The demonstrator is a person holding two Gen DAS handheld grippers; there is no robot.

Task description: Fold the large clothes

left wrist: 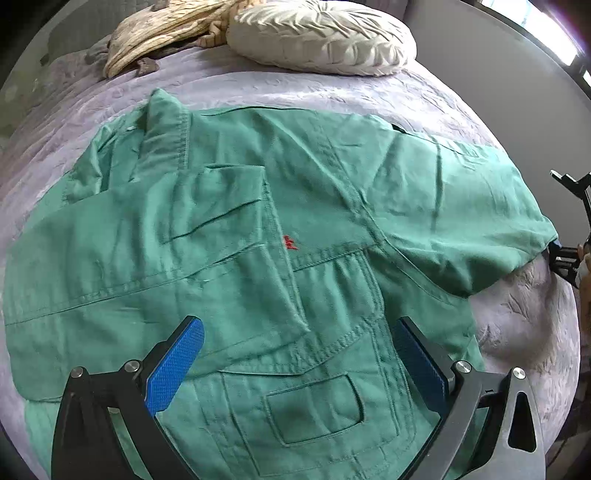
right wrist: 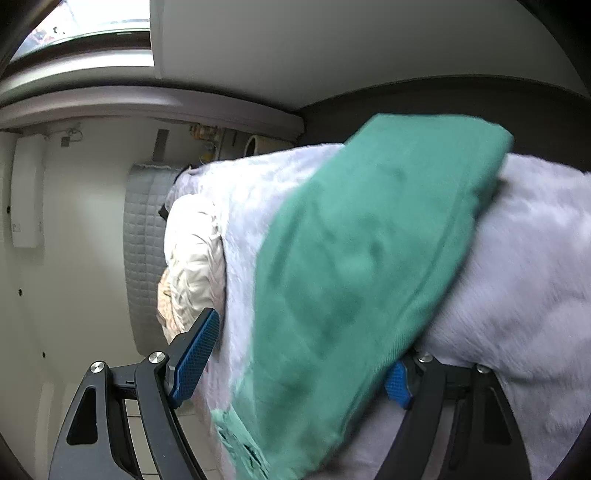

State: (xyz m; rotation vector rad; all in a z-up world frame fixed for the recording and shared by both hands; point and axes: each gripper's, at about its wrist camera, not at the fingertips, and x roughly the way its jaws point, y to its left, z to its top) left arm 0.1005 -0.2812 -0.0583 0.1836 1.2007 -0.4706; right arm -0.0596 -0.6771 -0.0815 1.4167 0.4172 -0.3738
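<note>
Creased green cotton(?) trousers [left wrist: 258, 258], quilted bedspread [left wrist: 517, 314]

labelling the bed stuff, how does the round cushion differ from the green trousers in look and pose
The round cushion is cream, puffy and pleated from its middle; the green trousers are flat, with stitched seams and pockets. The cushion sits at the far end of the bed; the trousers spread across the middle, one end hanging over the bedspread edge. Both rest on the bedspread.
</note>
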